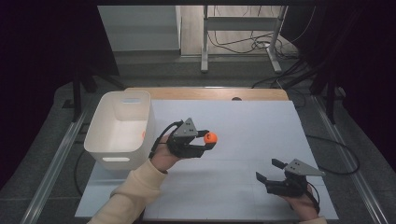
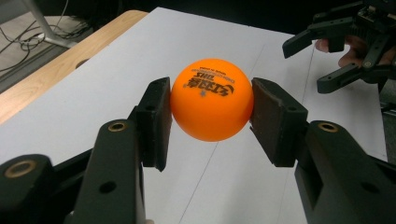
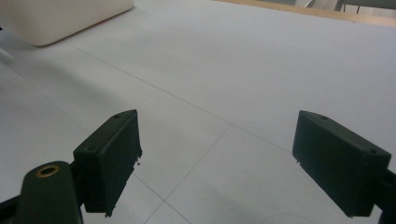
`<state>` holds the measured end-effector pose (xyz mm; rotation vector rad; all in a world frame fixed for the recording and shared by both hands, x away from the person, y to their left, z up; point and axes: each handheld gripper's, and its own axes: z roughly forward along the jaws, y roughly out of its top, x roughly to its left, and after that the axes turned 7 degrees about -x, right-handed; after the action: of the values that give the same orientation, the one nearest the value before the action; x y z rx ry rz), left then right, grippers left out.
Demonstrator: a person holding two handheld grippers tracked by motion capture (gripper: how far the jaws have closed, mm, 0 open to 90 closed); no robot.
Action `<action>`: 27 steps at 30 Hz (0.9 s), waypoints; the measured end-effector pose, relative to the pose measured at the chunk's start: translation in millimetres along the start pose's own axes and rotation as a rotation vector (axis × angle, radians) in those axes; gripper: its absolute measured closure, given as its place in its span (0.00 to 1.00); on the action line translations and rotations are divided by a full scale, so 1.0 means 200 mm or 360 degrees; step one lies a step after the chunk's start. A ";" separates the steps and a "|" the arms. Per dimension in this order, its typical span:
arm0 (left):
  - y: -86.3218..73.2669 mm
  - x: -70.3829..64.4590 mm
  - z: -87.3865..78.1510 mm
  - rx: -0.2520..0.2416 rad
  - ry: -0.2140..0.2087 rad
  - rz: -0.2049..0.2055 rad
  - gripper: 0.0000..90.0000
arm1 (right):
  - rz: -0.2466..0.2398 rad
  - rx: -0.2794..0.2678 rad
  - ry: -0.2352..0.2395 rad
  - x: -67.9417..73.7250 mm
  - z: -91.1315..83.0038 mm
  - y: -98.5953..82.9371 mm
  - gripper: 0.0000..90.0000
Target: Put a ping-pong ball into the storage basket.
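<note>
We see the left gripper above the white table sheet, just to the right of the white plastic bin. Its two black jaws are closed on an orange table tennis ball, one pad on each side of it. In the left gripper view the ball sits between the pads, touching both, and black printed letters are on its upper face. The ball is held up in the air, clear of the sheet.

The right gripper is near the front right part of the sheet, well apart from the ball. Its jaws stand wide apart and hold nothing; in the right gripper view we see bare sheet between them, with thin lines crossing it, and a corner of the bin at the top left.

Inside the bin we notice a small orange spot near the right wall; we cannot tell what it is.
</note>
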<state>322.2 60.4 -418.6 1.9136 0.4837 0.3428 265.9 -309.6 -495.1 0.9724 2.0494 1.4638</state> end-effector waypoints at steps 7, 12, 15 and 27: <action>0.02 0.01 -0.04 -0.0028 0.0030 -0.0010 0.56 | -0.0001 -0.0003 -0.0005 0.00 0.00 0.00 0.18; 0.04 0.03 -0.08 -0.0059 0.0063 -0.0021 0.56 | -0.0006 0.0001 -0.0004 0.00 0.00 0.00 0.18; 0.04 0.04 -0.11 -0.0073 0.0091 -0.0037 0.56 | -0.0008 0.0002 -0.0005 0.00 0.00 0.00 0.18; 0.06 0.08 -0.19 -0.0114 0.0194 -0.0048 0.56 | -0.0010 0.0006 -0.0007 0.00 0.00 0.00 0.18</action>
<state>321.4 95.3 -392.0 1.8212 0.5729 0.4529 265.7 -309.3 -495.1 0.9689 2.0509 1.4542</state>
